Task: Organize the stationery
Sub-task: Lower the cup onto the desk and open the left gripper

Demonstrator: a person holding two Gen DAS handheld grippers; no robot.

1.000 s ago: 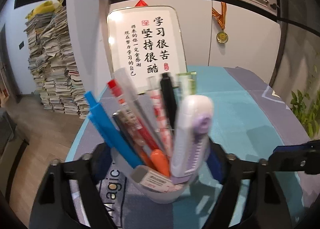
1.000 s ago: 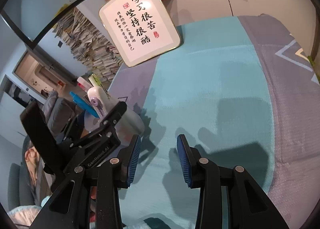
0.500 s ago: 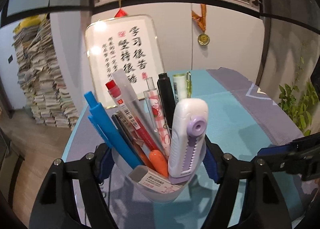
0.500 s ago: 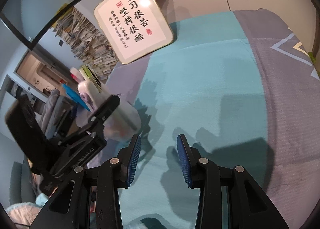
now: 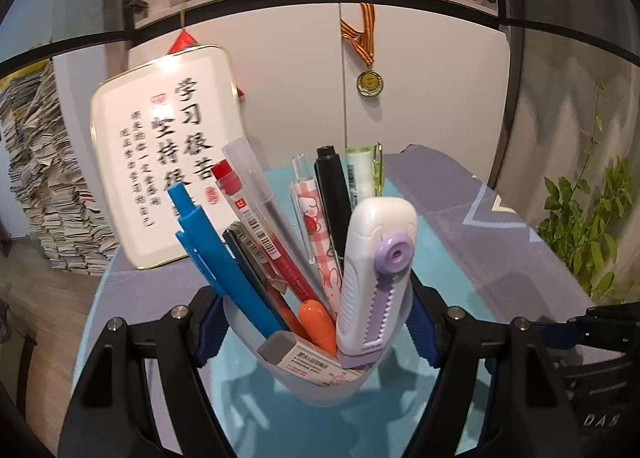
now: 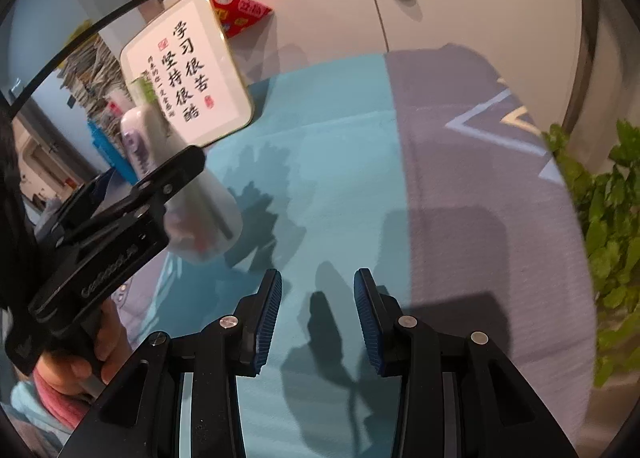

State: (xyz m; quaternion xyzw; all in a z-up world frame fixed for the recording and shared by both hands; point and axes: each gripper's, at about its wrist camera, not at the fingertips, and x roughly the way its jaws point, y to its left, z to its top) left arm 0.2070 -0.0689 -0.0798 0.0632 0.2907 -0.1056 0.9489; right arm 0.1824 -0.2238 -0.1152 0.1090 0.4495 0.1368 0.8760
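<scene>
Translucent pen cup (image 5: pixel 320 382) sits clamped between the left tool's (image 5: pixel 316 322) pads.

Close wrist views (shared tablecloth (image 5: pixel 452 258))

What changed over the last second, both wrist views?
The left gripper stays clamped on the pen cup and has carried it toward the framed calligraphy sign; in the right wrist view the cup now sits higher and nearer the sign. The right gripper has drifted too: a plant has come into its view. Its jaws remain open and empty. The cup's contents look unchanged.
</scene>
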